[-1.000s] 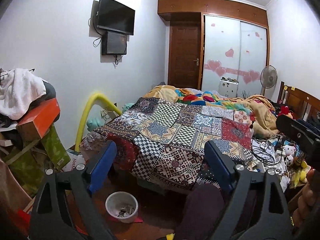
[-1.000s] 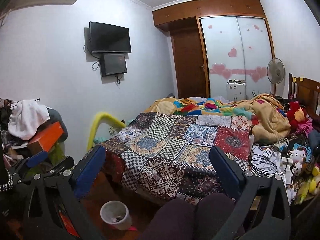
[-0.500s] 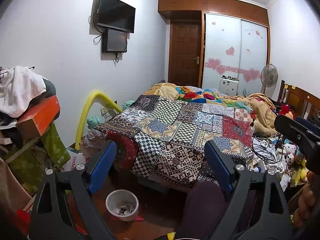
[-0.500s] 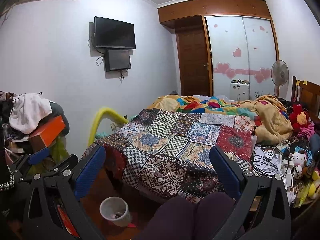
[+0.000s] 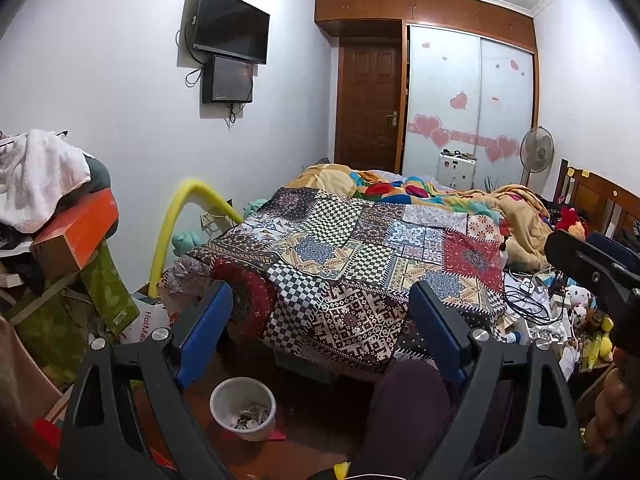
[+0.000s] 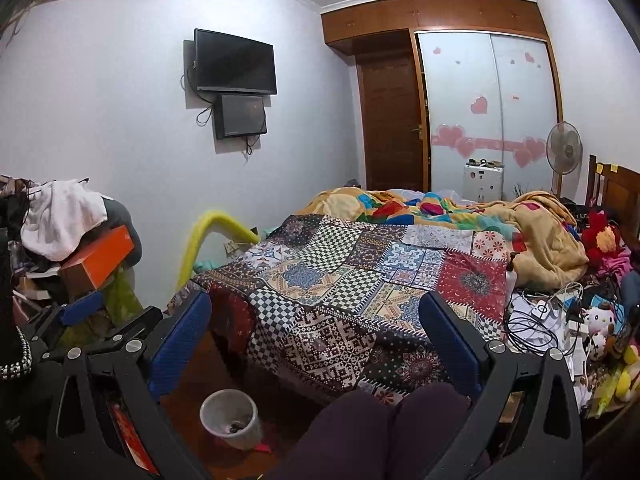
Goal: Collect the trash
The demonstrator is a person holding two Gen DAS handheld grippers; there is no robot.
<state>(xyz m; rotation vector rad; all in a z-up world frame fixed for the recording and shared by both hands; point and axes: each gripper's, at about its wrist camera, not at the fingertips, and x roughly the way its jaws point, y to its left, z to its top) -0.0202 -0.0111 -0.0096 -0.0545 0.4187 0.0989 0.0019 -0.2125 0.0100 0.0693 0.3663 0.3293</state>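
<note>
Both tongs released, nothing between the blue pads. Left tongs (image 5: 316, 328) and right tongs (image 6: 316, 344) held side by side at the foot of the bed, aimed along it. Person's knees (image 6: 384, 432) low in frame, nearest. White trash bin (image 5: 243, 408) on the floor near-left, between the knees and the clutter pile (image 5: 60, 240), scraps inside. Patchwork quilt (image 5: 360, 256) hangs over the bed's near edge just beyond. Cables and small toys (image 6: 560, 320) heaped on the bed's right side. Farther: crumpled blankets (image 6: 460, 212), TV (image 5: 230, 24) on left wall, door (image 5: 370, 104), fan (image 5: 537, 154) far right.
</note>
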